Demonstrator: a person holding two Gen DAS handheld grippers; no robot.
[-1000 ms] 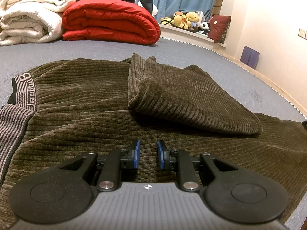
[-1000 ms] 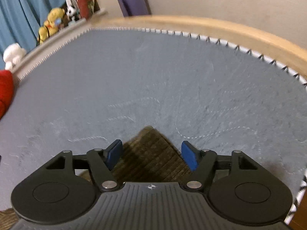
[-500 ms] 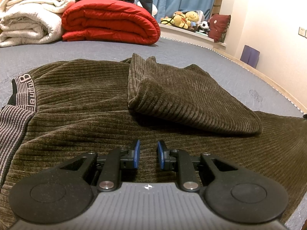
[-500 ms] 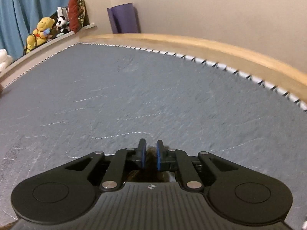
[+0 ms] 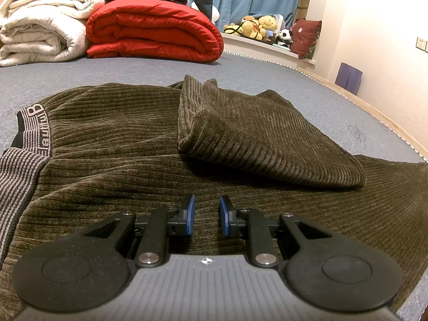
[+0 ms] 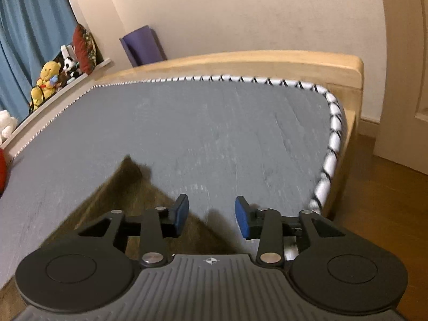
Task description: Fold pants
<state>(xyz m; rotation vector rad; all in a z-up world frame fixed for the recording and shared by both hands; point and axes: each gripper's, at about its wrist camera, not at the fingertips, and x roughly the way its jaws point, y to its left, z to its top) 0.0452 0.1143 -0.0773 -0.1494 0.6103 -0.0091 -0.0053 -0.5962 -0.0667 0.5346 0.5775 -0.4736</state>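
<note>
Grey mattress [image 6: 214, 123] in a wooden frame fills the warm-lit bedroom, and the olive-brown corduroy pants [image 5: 112, 160] lie spread across it, one leg [image 5: 262, 136] already doubled back over the seat. The right tool [image 6: 211, 215], pinched on the hem [image 6: 125, 184] half a second ago, now gapes wide, and the cloth lies loose beneath it: released, I judge. The left tool [image 5: 206, 215] hovers low over the fabric, jaws slightly apart, gripping nothing. Next fold looks due. A red quilt [image 5: 152, 36] and white blankets [image 5: 42, 37] sit well apart; the mattress corner lies near the hem.
</note>
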